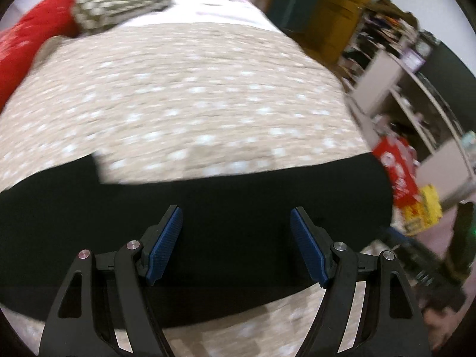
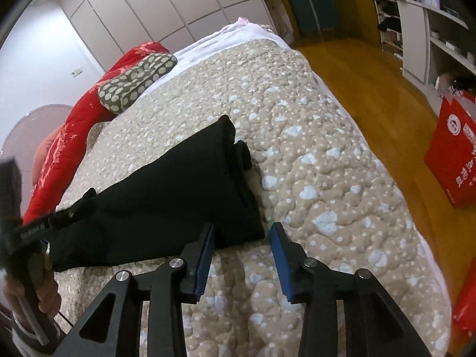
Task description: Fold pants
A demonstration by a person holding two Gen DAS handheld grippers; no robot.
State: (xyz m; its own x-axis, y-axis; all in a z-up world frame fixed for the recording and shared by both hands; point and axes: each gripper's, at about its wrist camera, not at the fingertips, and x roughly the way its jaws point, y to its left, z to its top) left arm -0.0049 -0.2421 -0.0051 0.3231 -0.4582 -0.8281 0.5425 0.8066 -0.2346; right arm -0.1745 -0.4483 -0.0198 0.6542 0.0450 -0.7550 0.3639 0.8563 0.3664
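Beige quilted bedding with pale spots is covering the bed and carrying the work. Black pants are lying folded into a long band near the quilt's near edge, one squared end lying just ahead of the right gripper and the rest running toward the quilt's left side. In the left wrist view the pants are stretching as a dark strip across the near edge from side to side.

Both grippers are hanging just above the fabric with nothing between their fingers. The left gripper is spreading its blue pads wide over the middle of the strip. The right gripper is holding its fingers moderately apart, its left pad at the corner of the squared end; whether it is touching the cloth cannot be told.

At the quilt's far left corner a green polka-dot pillow is resting against a red blanket. Beyond the right edge, a red bag is standing on the wooden floor beside white shelves.
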